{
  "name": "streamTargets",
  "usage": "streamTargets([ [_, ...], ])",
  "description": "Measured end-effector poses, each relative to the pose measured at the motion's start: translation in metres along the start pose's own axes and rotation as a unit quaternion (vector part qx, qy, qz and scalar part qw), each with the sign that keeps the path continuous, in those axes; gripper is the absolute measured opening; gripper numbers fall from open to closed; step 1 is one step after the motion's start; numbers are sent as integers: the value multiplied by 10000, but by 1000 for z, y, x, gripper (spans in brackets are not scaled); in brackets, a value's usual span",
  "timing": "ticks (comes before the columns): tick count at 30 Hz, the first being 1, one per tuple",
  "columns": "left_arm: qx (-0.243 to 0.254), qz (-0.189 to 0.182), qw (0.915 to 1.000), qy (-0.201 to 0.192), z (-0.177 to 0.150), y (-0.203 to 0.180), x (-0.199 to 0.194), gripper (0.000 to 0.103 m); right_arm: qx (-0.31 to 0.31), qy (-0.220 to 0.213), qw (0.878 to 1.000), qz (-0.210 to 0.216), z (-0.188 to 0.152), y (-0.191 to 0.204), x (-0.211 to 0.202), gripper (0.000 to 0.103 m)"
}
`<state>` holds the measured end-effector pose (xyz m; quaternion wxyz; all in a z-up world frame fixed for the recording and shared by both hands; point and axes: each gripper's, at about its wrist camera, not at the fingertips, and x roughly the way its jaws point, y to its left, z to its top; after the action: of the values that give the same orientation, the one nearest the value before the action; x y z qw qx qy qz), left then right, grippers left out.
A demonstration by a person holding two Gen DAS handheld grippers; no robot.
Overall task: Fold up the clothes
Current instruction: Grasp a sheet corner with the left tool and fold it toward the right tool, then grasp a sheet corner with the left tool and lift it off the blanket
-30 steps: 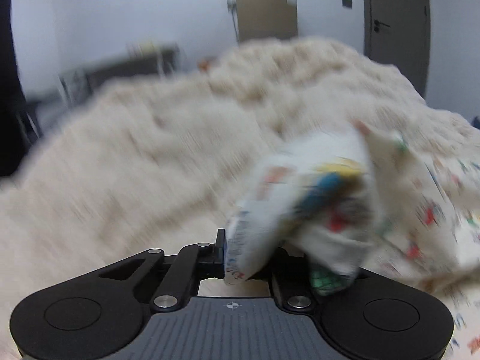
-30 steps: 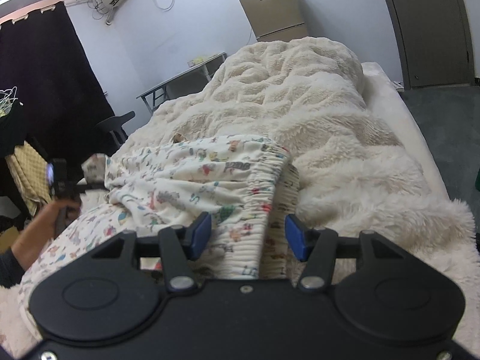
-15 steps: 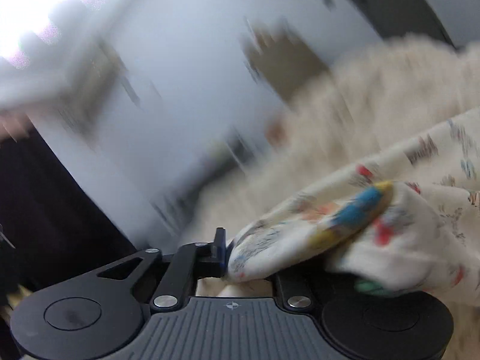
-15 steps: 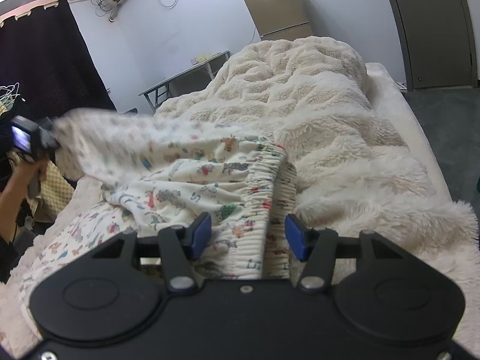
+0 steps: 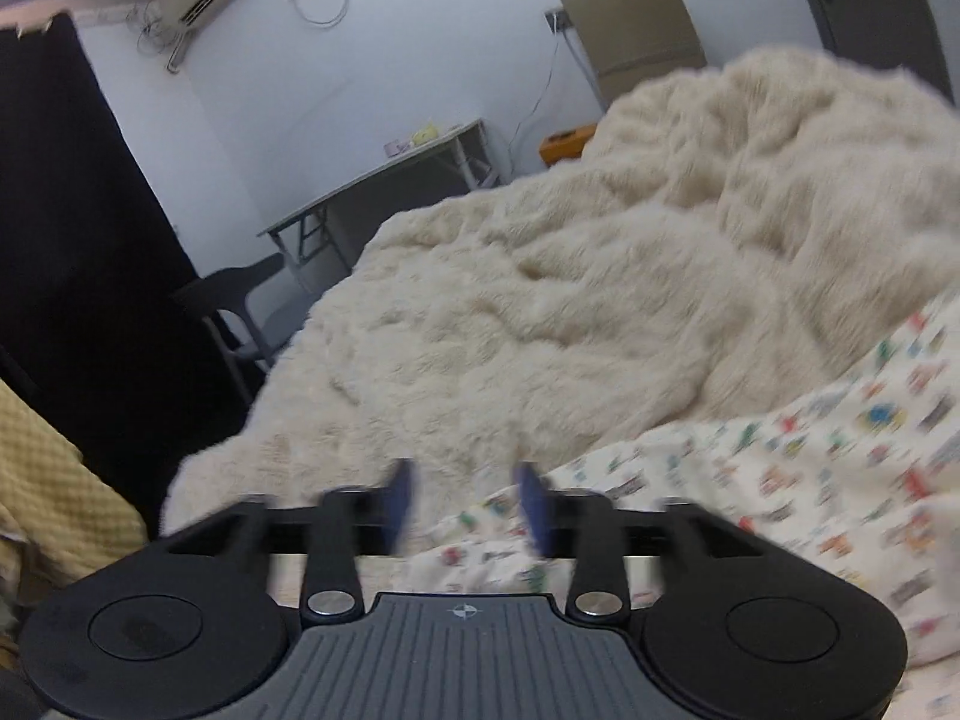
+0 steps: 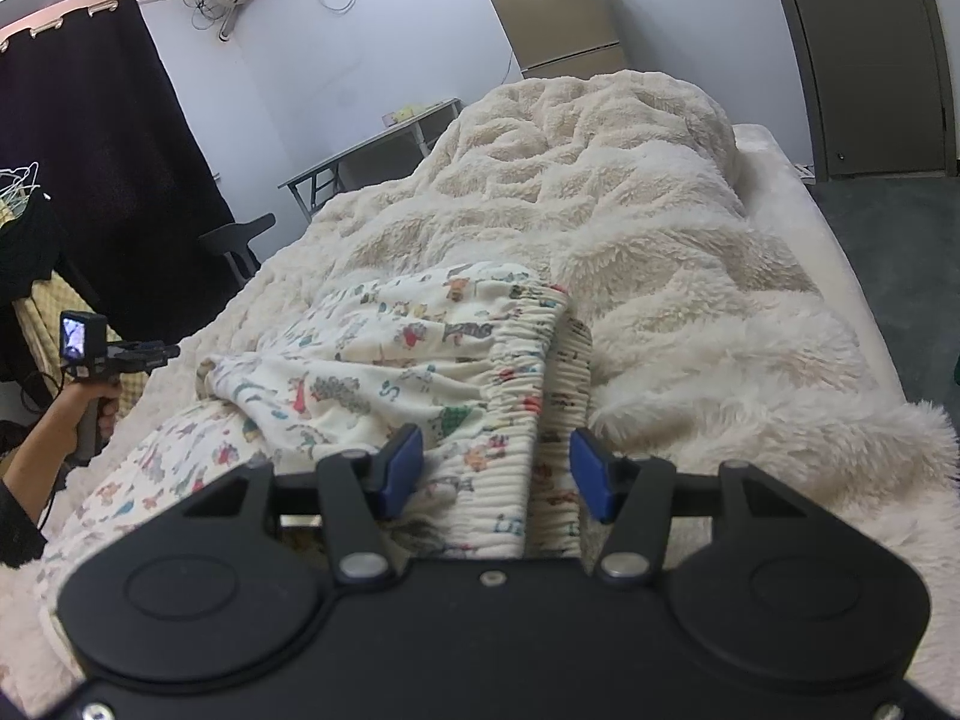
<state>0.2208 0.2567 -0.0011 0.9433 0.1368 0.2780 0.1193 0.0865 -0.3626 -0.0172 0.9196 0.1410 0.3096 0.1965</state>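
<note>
Fluffy cream blanket (image 6: 660, 252) covers the bed. Left gripper (image 5: 467, 501) hangs spread and empty beside the printed garment (image 6: 384, 372); right gripper (image 6: 497, 468), jaws apart, straddles its ribbed waistband (image 6: 540, 420). One flap lies doubled over, so a fold looks underway; next comes smoothing or regripping an edge.

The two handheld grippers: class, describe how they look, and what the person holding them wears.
The left gripper and right gripper match: wide matte-black bodies with round side discs, silver pivot screws and blue pads on the jaws. The left one has a ribbed grey centre plate with a small crosshair mark. The hand gripping the left tool's handle emerges from a dark sleeve.
</note>
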Motion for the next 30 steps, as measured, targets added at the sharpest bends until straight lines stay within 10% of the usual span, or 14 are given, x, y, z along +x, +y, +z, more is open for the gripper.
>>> streamTargets([
  [11,-516,-830,9943,423,-9,-13,24,76,-11,13,10000,-8,0,2,-1,53],
  [30,-1366,-1051,9817,804,-30,41,46,89,-177,-74,9998,3,11,12,-10,54],
])
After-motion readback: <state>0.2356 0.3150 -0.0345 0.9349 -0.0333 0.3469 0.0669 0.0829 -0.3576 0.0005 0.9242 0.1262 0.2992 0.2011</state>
